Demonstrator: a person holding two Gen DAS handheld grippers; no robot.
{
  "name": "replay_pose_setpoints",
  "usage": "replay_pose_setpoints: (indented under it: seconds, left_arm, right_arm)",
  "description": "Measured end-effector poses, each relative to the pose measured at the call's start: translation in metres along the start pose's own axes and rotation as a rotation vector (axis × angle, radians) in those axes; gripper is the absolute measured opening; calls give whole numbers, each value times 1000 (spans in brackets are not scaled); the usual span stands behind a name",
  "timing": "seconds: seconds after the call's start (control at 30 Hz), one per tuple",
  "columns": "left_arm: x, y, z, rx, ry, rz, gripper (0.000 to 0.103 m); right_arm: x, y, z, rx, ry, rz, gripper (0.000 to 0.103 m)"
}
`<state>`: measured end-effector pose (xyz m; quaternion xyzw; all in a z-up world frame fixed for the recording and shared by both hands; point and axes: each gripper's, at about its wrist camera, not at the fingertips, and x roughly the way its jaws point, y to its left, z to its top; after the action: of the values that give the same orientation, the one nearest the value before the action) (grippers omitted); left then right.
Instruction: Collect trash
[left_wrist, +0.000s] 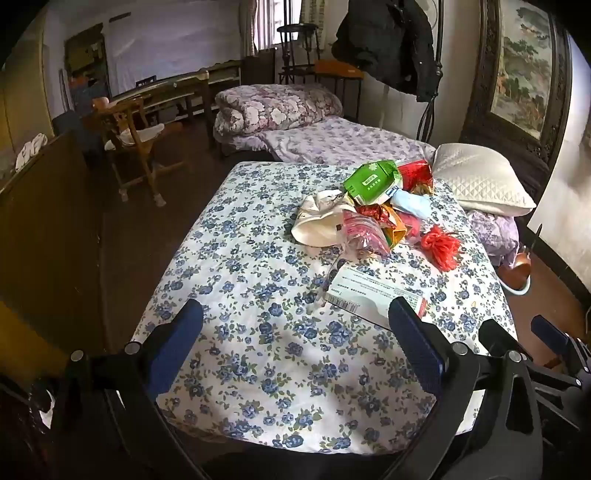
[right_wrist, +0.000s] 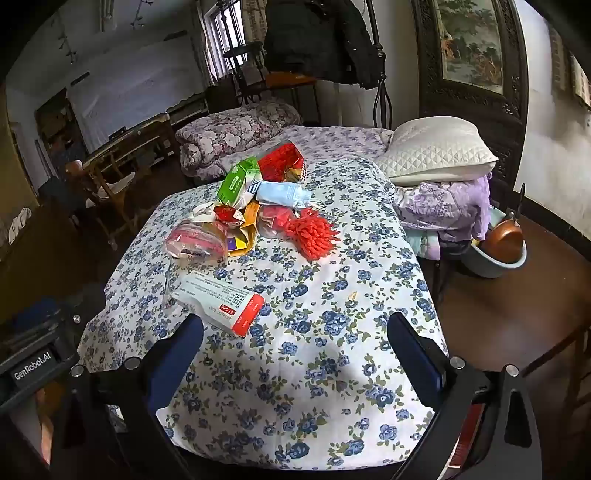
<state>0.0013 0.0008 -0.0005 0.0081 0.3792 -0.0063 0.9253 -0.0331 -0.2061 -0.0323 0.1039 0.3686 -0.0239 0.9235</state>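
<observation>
Both grippers are spread as wide as they go with nothing between the jaws, and both tilt down over a bed with a blue flower sheet (left_wrist: 236, 258). The left gripper (left_wrist: 295, 332) only has bare sheet between its blue fingers (left_wrist: 177, 332), and the right gripper (right_wrist: 295, 336) is the same, just flowers under it. Closest thing to either one is a flat medicine box (right_wrist: 221, 302), white with an orange-red end, lying on the sheet just ahead of the right gripper's left finger; from the left gripper's side the same box (left_wrist: 365, 291) sits right in front of its right finger, partly hidden behind the tip. Further out from both is the main pile of trash: a clear bag with pink stuff in it (right_wrist: 195, 240), a red net pom-pom looking thing (right_wrist: 314, 232) a bit to the right, a crumpled blue face mask (right_wrist: 284, 195), a green packet (right_wrist: 236, 181) and a shiny red wrapper (right_wrist: 280, 162) at the far end. In the left view there's also a white crumpled bag (left_wrist: 317, 218) on the near left edge of the pile. Beyond that, off to the right, a white quilted pillow (right_wrist: 436, 151), and straight back a folded flowery quilt (right_wrist: 229, 136). Down on the floor right of the bed there's a basin (right_wrist: 495, 258)
</observation>
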Motion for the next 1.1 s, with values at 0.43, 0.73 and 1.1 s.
replay_pose_setpoints:
  seconds: [0.43,0.73,1.1]
  left_arm:
    - [-1,7,-1,-20,0,-19,97]
    - [-1,4,0,-14,0,-16,97]
    - [0,6,-1,-15,1,-18,97]
  right_arm:
    - [1,0,0,-1,1,-1,97]
    - [2,0,0,1,5,3,97]
    - [3,0,0,3,8,5,97]
